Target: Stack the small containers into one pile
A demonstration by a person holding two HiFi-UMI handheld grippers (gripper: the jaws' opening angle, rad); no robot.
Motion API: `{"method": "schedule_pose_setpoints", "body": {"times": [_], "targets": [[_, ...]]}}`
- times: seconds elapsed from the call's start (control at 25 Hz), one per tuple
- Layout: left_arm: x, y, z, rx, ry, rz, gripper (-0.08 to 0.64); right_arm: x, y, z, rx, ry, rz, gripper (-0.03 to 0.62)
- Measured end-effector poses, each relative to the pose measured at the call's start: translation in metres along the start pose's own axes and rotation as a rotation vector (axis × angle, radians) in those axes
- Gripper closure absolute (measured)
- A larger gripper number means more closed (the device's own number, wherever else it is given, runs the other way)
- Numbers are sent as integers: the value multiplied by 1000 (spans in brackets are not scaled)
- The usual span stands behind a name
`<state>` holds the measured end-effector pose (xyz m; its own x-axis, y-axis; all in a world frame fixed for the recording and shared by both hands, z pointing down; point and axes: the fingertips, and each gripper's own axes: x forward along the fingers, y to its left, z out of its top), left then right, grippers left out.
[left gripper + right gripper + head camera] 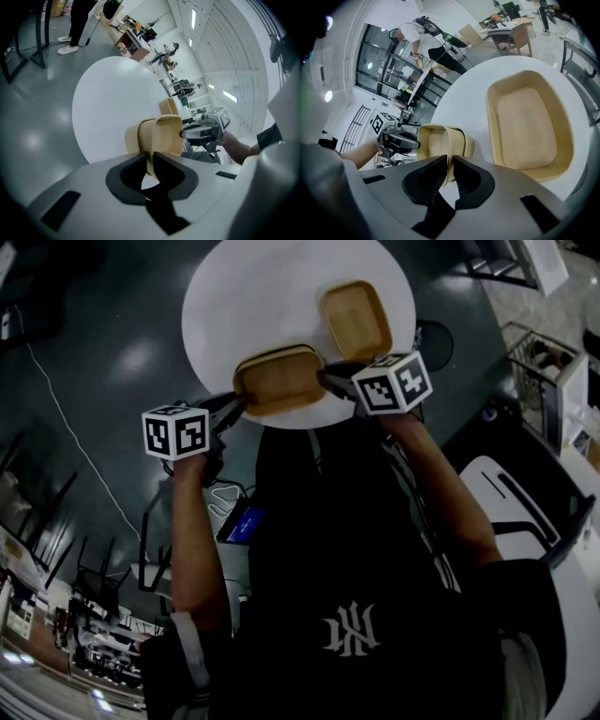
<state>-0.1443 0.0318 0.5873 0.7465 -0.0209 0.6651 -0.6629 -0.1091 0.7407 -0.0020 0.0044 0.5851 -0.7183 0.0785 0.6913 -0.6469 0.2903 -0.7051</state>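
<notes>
Small containers first, two tan shallow ones. You've got the near container pinched from both sides right at the edge of the table closest to you. Your left gripper is clamped on its left rim, and in the left gripper view the thin wall runs straight up between the dark pads. Your right gripper is closed on the opposite rim the same way, pads tight on the wall. Can't tell if it's sitting on the tabletop or hanging just above it. The second container lies open side up further back and to the right, apart from the one you're holding, nothing touching it.

The table is round, plain white, matte, and those two are the only things on it. Under it is a dark grey floor, shiny enough to catch the ceiling lights, with a thin cable trailing across it on your left. There's a wire basket off to the right. Behind the table the room is big and bright, with wooden desks along the far side, a glass wall, and a person standing near the desks
</notes>
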Motion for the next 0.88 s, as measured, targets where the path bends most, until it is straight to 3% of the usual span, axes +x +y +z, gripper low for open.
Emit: {"method": "schedule_pose_setpoints", "body": {"times": [0.64,0.76,0.88], "targets": [[-9,-3,-1,23,-59,3,489,-12,6,0,-100,-28,-52,502],[-15,-8,3,45,-77,5,486,-18,17,4,-107,-65,-27,495],[-21,-17,9,84,-95,12,486,-32,42,18,-111,-178,60,495]]}}
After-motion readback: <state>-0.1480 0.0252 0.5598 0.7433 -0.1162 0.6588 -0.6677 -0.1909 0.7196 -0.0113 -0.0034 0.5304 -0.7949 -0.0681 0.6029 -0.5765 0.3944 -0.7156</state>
